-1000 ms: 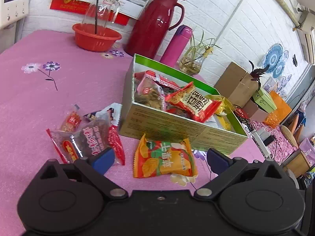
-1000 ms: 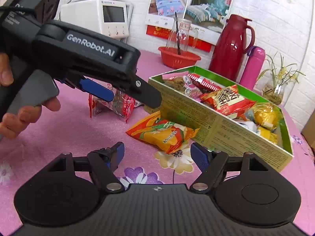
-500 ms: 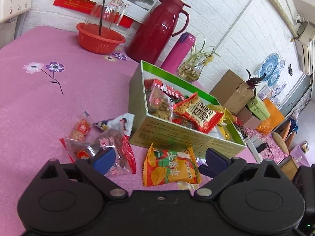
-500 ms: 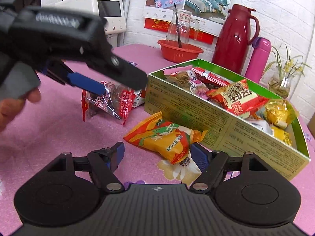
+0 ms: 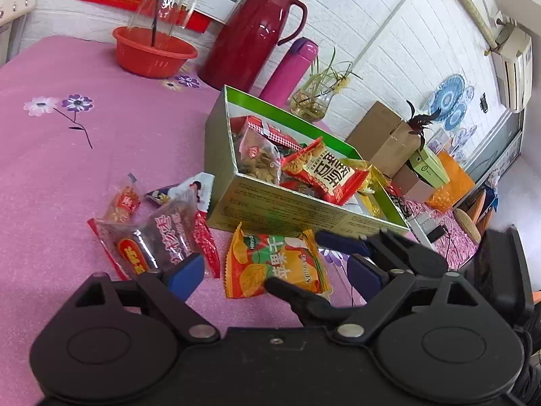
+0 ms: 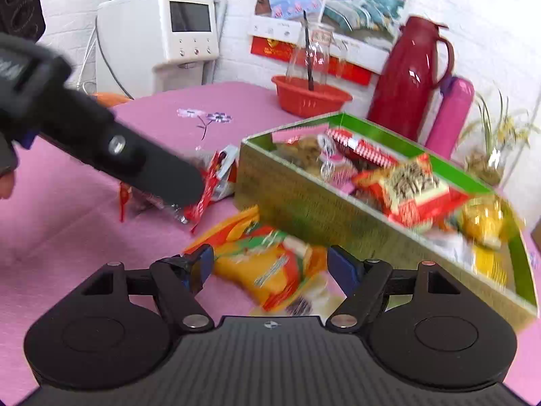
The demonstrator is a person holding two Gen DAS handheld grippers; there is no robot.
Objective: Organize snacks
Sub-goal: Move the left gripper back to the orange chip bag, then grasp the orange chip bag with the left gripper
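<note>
Left claw (image 5: 275, 270) is closing but not pinching anything yet, orange snack pack (image 5: 275, 264) lying between its fingers on the pink counter (image 5: 101, 155). Right claw (image 6: 270, 265) sits released, straddling that same pack. Green box (image 5: 304, 213) of snacks is just behind it, clear-and-red packs (image 5: 159, 237) to the left.

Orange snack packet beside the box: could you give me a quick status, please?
Right gripper open, straddling orange packet. Left gripper closing, empty. Packet on cloth, outside green box. Grippers crowd each other.
</note>
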